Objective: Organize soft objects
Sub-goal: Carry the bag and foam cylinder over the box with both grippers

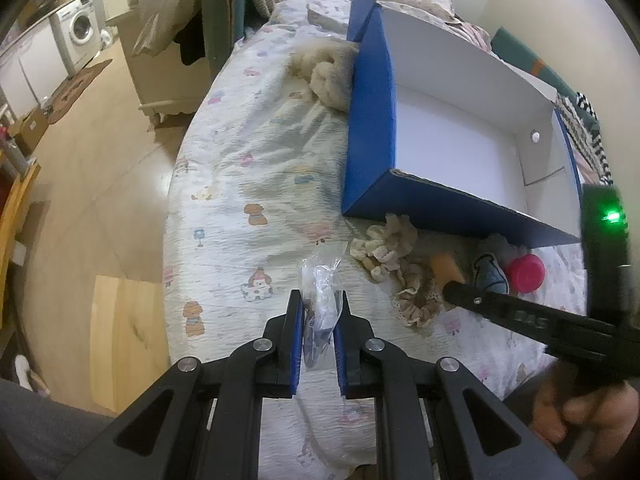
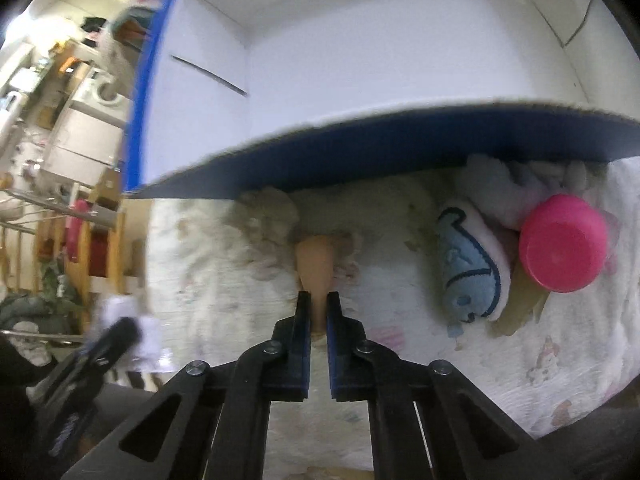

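My left gripper (image 1: 320,296) is shut on a small clear plastic bag (image 1: 322,280) and holds it over the printed bed quilt (image 1: 240,168). In the right wrist view, my right gripper (image 2: 318,296) is shut on the near end of a tan soft piece (image 2: 316,260) lying on the quilt in front of the box. The blue box (image 1: 368,128) with a white inside stands open on the bed. A blue fish plush (image 2: 472,272) and a pink cap (image 2: 564,244) lie to the right of the tan piece. Beige frilly scrunchies (image 1: 388,248) lie beside it.
A cream fluffy bundle (image 1: 328,76) rests against the box's far left wall. The bed edge curves away on the left above a wooden floor (image 1: 100,168). A cabinet (image 1: 160,72) and a washing machine (image 1: 80,28) stand beyond. A hand (image 1: 580,412) holds the right gripper's handle.
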Motion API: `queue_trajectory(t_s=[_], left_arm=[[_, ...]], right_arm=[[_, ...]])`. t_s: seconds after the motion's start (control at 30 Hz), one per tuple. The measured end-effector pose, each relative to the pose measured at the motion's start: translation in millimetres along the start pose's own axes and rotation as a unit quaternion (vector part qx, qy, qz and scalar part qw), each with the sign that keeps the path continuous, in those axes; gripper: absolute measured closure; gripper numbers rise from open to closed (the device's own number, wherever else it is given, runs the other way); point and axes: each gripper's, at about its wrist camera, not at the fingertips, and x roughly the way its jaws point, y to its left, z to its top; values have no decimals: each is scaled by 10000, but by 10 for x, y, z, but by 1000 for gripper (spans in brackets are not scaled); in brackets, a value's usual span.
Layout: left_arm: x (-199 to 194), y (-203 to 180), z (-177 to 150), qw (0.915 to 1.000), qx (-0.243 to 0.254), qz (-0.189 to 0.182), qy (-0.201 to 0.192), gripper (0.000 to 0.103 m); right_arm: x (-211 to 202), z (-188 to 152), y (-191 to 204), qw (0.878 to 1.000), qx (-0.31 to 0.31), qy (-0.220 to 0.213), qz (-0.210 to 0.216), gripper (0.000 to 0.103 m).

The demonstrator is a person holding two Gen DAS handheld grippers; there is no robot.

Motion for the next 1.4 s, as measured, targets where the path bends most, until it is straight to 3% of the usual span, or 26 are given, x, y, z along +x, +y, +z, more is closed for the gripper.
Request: queue_trajectory(t_s=[0.1, 0.3, 0.53, 0.7, 0.87, 1.03, 1.23, 1.4], left_arm=[[17, -49, -3, 10000, 49, 24, 5, 91], [50, -174, 2, 9999, 144, 90, 3, 91], [68, -362, 2, 9994, 290, 160, -54, 91], [-20, -488, 35, 9986, 405, 199, -258, 91], [-161, -692, 200, 9964, 685, 170, -460, 91], [-287, -921, 514, 9944, 850, 24, -625, 91], [-353, -1187, 933, 9900, 1044, 39, -947, 91], [-200, -1354, 1262, 9892, 1090, 19, -982, 91]], right_arm=[[-93, -61, 52, 9996, -136, -148, 191, 95], [-139, -170, 67, 9985, -456, -241, 157, 95], [-412, -225, -209, 9979, -509, -337, 205, 95], [-680, -234, -305, 9960, -478, -644, 387, 95], [-932, -101, -382, 9931, -269, -947, 632, 95], [-1149, 95, -351, 9898, -285, -1253, 621, 95], [-1284, 489, -358, 9890, -364, -1355, 467, 95], [-1265, 883, -456, 9893, -275, -1399, 318, 95]])
